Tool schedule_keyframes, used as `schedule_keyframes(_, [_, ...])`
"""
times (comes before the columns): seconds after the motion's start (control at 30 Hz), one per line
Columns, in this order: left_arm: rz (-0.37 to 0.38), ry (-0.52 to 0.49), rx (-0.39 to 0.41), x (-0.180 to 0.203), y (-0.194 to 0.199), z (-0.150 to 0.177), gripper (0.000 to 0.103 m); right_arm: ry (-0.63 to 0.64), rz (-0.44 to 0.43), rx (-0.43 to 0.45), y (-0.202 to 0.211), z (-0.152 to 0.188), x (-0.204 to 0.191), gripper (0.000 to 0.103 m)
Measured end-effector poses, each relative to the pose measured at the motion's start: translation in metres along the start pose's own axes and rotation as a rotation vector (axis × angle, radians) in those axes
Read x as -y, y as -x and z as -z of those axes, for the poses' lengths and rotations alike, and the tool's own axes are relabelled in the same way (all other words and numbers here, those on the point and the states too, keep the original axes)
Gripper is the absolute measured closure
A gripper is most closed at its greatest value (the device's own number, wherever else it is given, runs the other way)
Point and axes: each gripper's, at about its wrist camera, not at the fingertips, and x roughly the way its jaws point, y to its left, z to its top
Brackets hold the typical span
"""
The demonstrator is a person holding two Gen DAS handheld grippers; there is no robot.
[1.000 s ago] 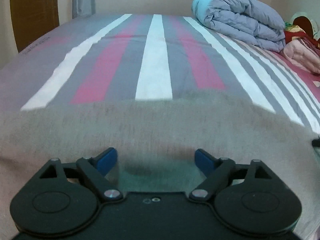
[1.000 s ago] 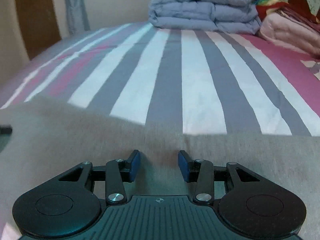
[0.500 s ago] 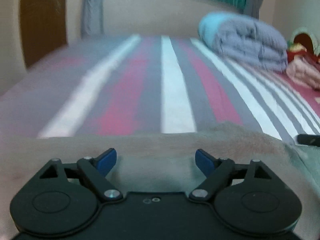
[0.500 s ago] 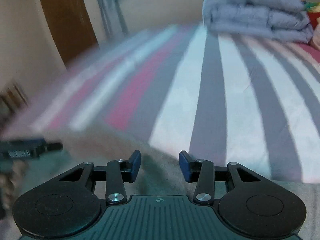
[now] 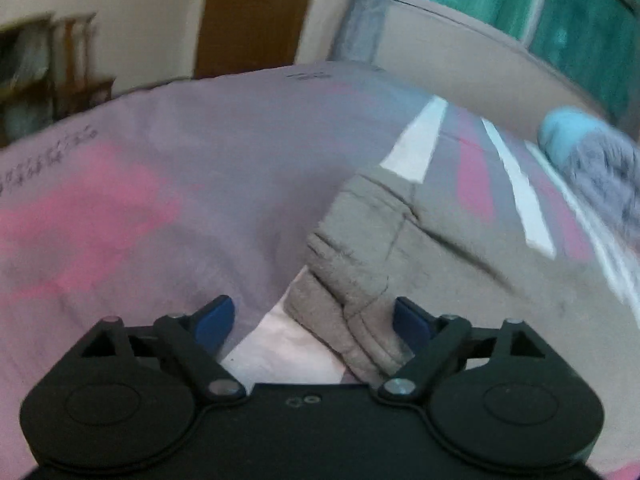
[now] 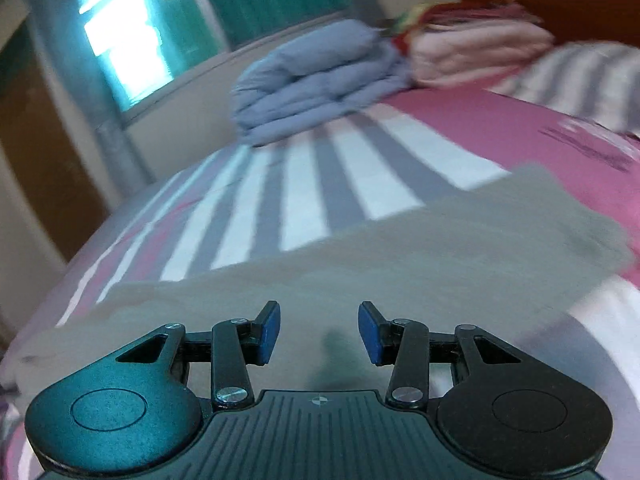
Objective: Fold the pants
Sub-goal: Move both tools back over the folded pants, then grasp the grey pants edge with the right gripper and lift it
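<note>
Grey-beige pants (image 5: 404, 248) lie on the striped bed. In the left wrist view their ribbed end (image 5: 352, 304) sits just ahead of my left gripper (image 5: 314, 320), which is open and empty, with the fabric near the right finger. In the right wrist view the pants (image 6: 400, 252) stretch flat across the bed from left to right. My right gripper (image 6: 318, 332) is open and empty, hovering low over the near edge of the fabric.
The bed sheet (image 5: 140, 184) has pink, grey and white stripes. A folded blue-grey duvet (image 6: 320, 80) and pink folded bedding (image 6: 480, 52) lie at the far side. A wooden door (image 5: 256, 12) and shelves (image 5: 44, 76) stand beyond the bed's left edge.
Both grippers have swung and tilted: the left view now faces the pants' ribbed end and the door, and the right view faces along the pants toward the pillows. Both stay open.
</note>
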Motion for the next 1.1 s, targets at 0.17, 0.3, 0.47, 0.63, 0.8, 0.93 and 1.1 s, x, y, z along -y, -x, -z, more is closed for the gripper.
schedule_keyframes(0.17, [0.066,-0.03,0.119,0.02,0.051,0.021,0.023,-0.208,0.043,0.098,0.048,-0.003,0.047,0.059])
schedule_keyframes(0.3, [0.1,-0.049,0.067,0.04,0.051,0.05,0.022,-0.438,0.09,0.139,0.068,0.002,0.1,0.059])
schedule_keyframes(0.47, [0.128,0.01,0.034,0.045,0.048,0.074,0.017,-0.693,0.086,0.179,0.089,0.009,0.157,0.056])
schedule_keyframes(0.63, [0.127,0.013,0.021,0.034,0.041,0.073,0.013,-0.745,0.063,0.17,0.086,0.003,0.179,0.045])
schedule_keyframes(0.8, [0.09,-0.015,0.02,0.049,0.036,0.077,0.012,-0.764,0.056,0.149,0.067,-0.002,0.191,0.046])
schedule_keyframes(0.93, [0.081,-0.021,0.019,0.051,0.038,0.08,0.011,-0.816,0.066,0.126,0.053,-0.012,0.197,0.046])
schedule_keyframes(1.1, [0.08,-0.024,0.018,0.052,0.039,0.08,0.011,-0.839,0.088,0.088,0.042,-0.017,0.203,0.046])
